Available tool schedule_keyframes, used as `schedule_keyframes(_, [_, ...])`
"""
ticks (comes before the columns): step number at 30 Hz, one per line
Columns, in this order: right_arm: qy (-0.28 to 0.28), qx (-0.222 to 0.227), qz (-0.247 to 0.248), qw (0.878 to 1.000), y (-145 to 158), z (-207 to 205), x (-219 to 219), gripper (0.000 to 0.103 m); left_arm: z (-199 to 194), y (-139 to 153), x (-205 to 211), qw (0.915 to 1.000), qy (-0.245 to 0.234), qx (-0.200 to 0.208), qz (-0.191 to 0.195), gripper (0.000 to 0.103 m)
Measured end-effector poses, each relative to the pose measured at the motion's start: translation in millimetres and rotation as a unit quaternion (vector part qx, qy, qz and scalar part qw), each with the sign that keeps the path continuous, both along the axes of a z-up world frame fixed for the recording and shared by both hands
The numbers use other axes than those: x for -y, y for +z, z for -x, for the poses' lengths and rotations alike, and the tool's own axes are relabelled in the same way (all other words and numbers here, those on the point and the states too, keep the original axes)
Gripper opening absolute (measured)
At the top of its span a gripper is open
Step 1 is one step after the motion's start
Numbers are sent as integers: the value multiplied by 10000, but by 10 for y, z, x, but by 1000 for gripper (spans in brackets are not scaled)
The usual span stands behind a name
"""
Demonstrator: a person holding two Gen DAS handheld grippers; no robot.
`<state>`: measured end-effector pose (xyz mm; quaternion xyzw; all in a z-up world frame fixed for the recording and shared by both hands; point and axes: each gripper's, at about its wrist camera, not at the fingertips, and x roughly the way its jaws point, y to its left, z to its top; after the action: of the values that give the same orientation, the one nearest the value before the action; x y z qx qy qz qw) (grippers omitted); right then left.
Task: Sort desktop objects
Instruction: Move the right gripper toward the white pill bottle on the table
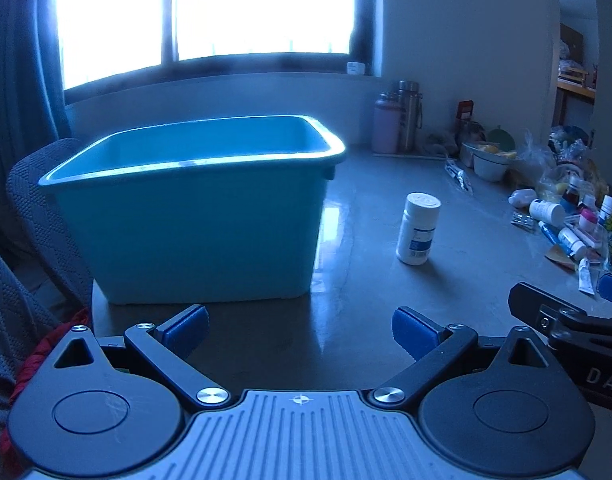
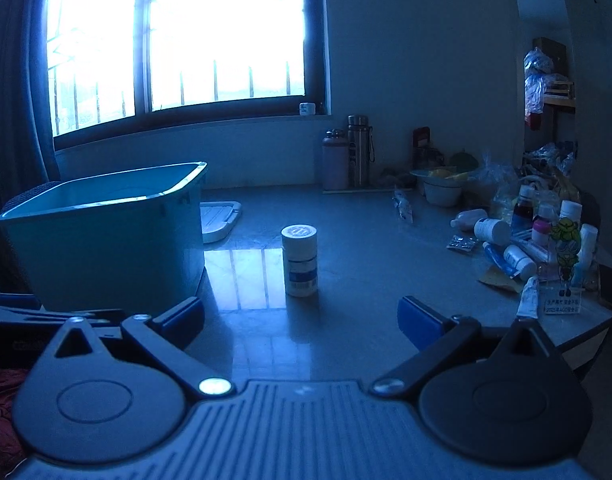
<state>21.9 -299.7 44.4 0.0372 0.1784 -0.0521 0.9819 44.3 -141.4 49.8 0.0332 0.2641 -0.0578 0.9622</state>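
Left wrist view: the left hand-held gripper (image 1: 300, 334) has its fingers spread apart, holding nothing, low over the desk (image 1: 465, 264). A white pill bottle (image 1: 418, 229) stands upright, right of the teal bin (image 1: 194, 224). The right hand-held gripper (image 2: 302, 322) is likewise spread and empty; the dim clutter (image 2: 525, 240) at far right looks like medicine bottles and tubes.

Tub (image 1: 194, 236): smooth teal plastic, slight sheen.
Table (image 1: 457, 276): polished grey stone-like top, glossy, mirrors the window.
Pill bottle (image 1: 417, 230): white plastic, paper label.
Flask (image 2: 358, 152): brushed metal.
Chair back (image 1: 42, 200): woven textured cloth.
Gripper pads (image 1: 186, 330): matt blue, on black plastic arms.
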Motion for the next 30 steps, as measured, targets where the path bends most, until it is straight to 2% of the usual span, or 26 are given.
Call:
schedule_keyframes(10, [44, -174, -125, 9998, -259, -375, -54, 103, -377, -144, -46, 9996, 204, -106, -163, 100])
schedule_keyframes(17, [-3, -272, -156, 9995, -353, -688, 25, 103, -687, -223, -72, 9988, 454, -162, 3, 100])
schedule_keyframes(20, [-35, -315, -189, 9993, -388, -833, 65, 103, -797, -238, -34, 9990, 418, -141, 30, 100])
schedule_keyframes(30, [2, -502, -210, 9985, -525, -1369, 160, 103, -1004, -271, 26, 9975, 629, -123, 306, 100])
